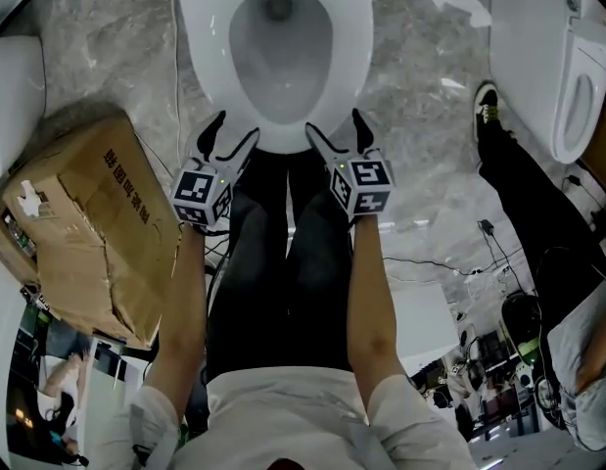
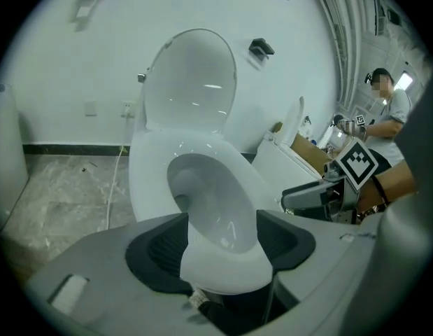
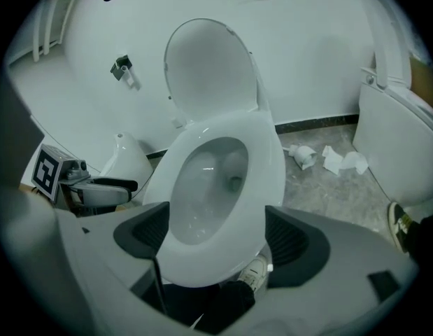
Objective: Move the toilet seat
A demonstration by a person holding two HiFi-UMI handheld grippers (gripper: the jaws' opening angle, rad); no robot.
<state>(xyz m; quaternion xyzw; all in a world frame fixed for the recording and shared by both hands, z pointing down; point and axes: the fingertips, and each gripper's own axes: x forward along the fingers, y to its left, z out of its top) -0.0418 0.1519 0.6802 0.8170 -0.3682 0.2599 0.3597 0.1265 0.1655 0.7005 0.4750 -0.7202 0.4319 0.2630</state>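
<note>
The white toilet seat (image 1: 356, 37) lies flat on the bowl, and its lid (image 2: 192, 82) stands upright against the wall. My left gripper (image 1: 236, 130) is at the left of the seat's front edge and my right gripper (image 1: 334, 125) at the right of it. Both point down at the rim with their jaws spread. In the left gripper view the seat's front curve (image 2: 223, 271) shows between the dark pads (image 2: 160, 247). The right gripper view shows the same, with the seat front (image 3: 202, 257) between its pads (image 3: 293, 240). Neither gripper's pads visibly press on the seat.
A torn cardboard box (image 1: 87, 223) stands on the marble floor at my left. A second toilet (image 1: 567, 67) is at the right, with another person's leg and shoe (image 1: 489, 106) beside it. Crumpled paper (image 3: 342, 161) lies near the wall. Cables (image 1: 449, 262) cross the floor.
</note>
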